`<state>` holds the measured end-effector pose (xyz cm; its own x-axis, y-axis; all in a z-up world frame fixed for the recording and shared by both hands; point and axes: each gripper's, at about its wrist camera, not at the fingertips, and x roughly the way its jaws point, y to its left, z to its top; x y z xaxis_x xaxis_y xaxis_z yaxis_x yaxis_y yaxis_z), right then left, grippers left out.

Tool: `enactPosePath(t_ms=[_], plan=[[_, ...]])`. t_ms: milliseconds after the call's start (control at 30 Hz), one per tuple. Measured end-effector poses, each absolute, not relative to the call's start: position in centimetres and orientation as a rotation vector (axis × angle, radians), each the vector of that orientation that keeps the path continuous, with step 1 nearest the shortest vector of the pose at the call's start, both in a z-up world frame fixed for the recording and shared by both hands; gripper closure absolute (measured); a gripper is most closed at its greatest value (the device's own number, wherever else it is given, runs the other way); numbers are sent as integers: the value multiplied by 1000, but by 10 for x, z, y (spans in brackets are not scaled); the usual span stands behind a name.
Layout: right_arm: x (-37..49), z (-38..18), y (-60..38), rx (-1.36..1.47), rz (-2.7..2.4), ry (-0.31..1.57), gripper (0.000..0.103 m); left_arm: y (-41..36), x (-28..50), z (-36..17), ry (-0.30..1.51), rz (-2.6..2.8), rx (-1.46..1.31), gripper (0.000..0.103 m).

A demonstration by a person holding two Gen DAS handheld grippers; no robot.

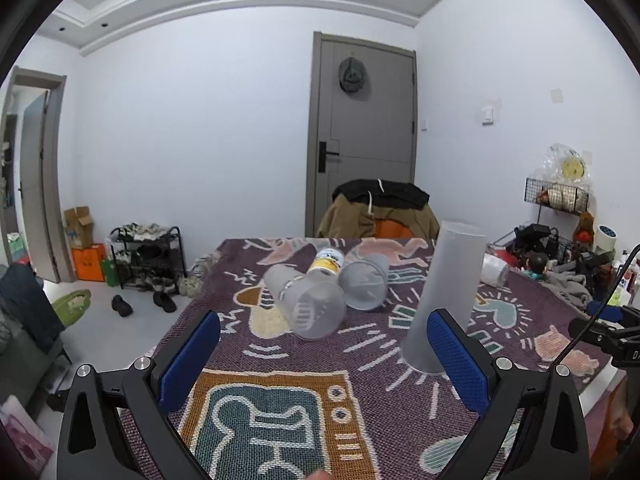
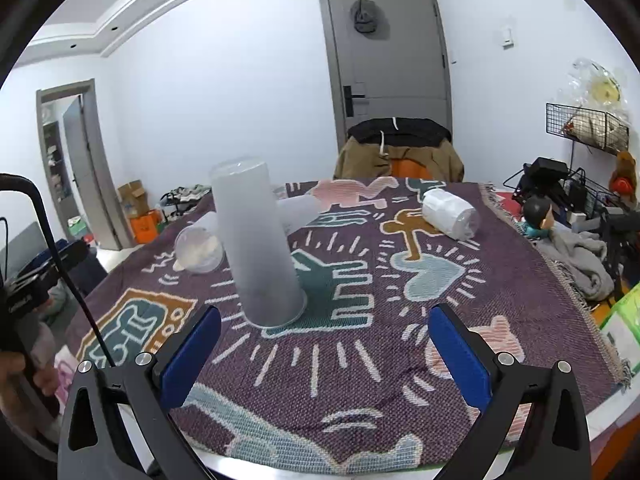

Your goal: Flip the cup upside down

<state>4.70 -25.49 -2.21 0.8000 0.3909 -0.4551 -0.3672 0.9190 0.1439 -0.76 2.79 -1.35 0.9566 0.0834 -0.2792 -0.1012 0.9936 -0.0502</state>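
A tall frosted plastic cup (image 1: 444, 300) stands upside down, mouth on the patterned cloth, just ahead of my left gripper's right finger. It also shows in the right wrist view (image 2: 260, 248), ahead and left of centre. My left gripper (image 1: 324, 344) is open and empty, a little short of the cup. My right gripper (image 2: 324, 340) is open and empty, the cup just beyond its left finger. Two more frosted cups (image 1: 308, 304) (image 1: 366, 284) lie on their sides farther back.
The patterned cloth (image 2: 360, 380) covers the table. A yellow-labelled container (image 1: 326, 266) lies between the fallen cups. A white wrapped cup (image 2: 450, 214) lies on its side at the far right. A chair with clothes (image 1: 380, 212) stands behind the table. Clutter and wire racks (image 2: 580, 184) fill the right side.
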Motion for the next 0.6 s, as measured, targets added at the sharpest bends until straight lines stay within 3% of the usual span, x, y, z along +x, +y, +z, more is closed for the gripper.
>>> enactPosePath(t_ms=[600], plan=[[49, -31, -262, 75, 407, 491, 0, 19, -4, -28, 314, 71, -50, 0]])
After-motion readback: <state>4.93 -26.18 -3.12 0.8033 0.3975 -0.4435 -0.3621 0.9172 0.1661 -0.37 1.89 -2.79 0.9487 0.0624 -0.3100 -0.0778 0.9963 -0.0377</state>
